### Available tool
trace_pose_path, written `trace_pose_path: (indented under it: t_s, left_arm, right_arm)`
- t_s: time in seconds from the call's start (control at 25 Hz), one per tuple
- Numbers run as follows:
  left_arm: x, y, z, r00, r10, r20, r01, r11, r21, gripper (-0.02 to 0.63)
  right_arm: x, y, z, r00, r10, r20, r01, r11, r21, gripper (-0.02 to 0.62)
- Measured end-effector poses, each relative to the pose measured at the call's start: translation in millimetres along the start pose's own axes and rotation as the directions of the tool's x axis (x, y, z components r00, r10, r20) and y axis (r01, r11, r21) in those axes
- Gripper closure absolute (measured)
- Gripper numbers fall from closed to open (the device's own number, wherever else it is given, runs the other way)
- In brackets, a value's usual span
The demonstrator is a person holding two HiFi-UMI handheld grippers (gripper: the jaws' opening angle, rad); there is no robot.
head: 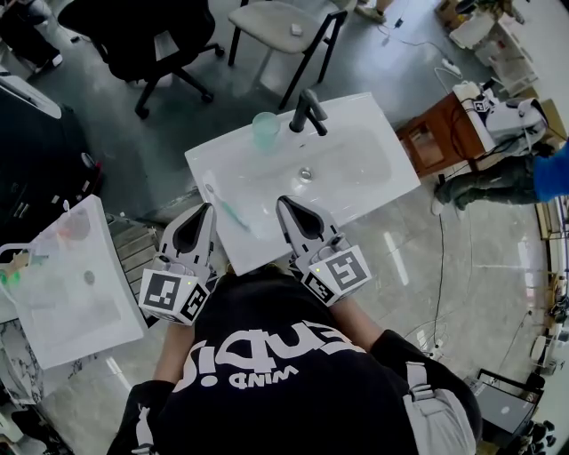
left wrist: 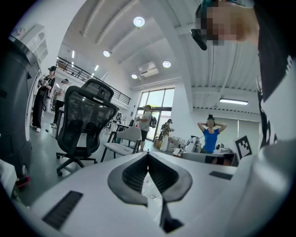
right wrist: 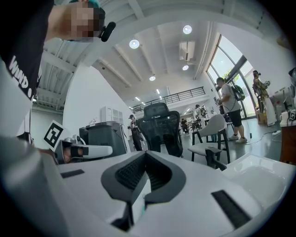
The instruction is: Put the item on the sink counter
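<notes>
A white and teal toothbrush (head: 232,213) lies flat on the left part of the white sink counter (head: 373,187). A pale green cup (head: 265,130) stands upright beside the black faucet (head: 308,112). My left gripper (head: 210,208) hovers at the counter's front left edge, just left of the toothbrush, shut and holding nothing. My right gripper (head: 283,203) is over the front edge, right of the toothbrush, also shut and holding nothing. In the left gripper view the left gripper (left wrist: 148,155) has its jaws pressed together. The right gripper (right wrist: 145,153) shows the same in its own view.
A second white sink top (head: 71,284) stands at the left with small items on it. A black office chair (head: 142,35) and a grey chair (head: 284,27) are behind the sink. A wooden cabinet (head: 436,133) and a person (head: 507,178) are at the right.
</notes>
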State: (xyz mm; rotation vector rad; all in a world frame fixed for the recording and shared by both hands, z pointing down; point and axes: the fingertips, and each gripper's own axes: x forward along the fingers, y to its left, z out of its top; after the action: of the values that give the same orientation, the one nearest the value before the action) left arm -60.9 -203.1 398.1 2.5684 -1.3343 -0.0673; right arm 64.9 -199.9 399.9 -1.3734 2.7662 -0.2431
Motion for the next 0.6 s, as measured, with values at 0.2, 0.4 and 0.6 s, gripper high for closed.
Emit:
trace_pose_path:
  t_s: [0.2,0.4,0.6]
  left_arm:
    - [-0.9,-0.7,-0.7,1.0,0.001,0.0,-0.001,1.0,-0.003,0.586]
    - [-1.3,-0.5,-2.0,1.0,0.002,-0.004,-0.002,1.0,-0.009,0.586]
    - [0.4,-2.4,-4.5,1.0,-0.002,-0.01,0.002,1.0,-0.011,0.586]
  right_arm:
    - [0.3,2.3,-2.5,1.0,0.006,-0.005,-0.006,1.0,0.0,0.577]
    - [0.2,1.5,-3.5,1.0,0.002,-0.007,-0.002,1.0,0.006,0.577]
    - [-0.5,1.0,-5.3,1.0,0.002,-0.011,-0.002,1.0,0.008,0.577]
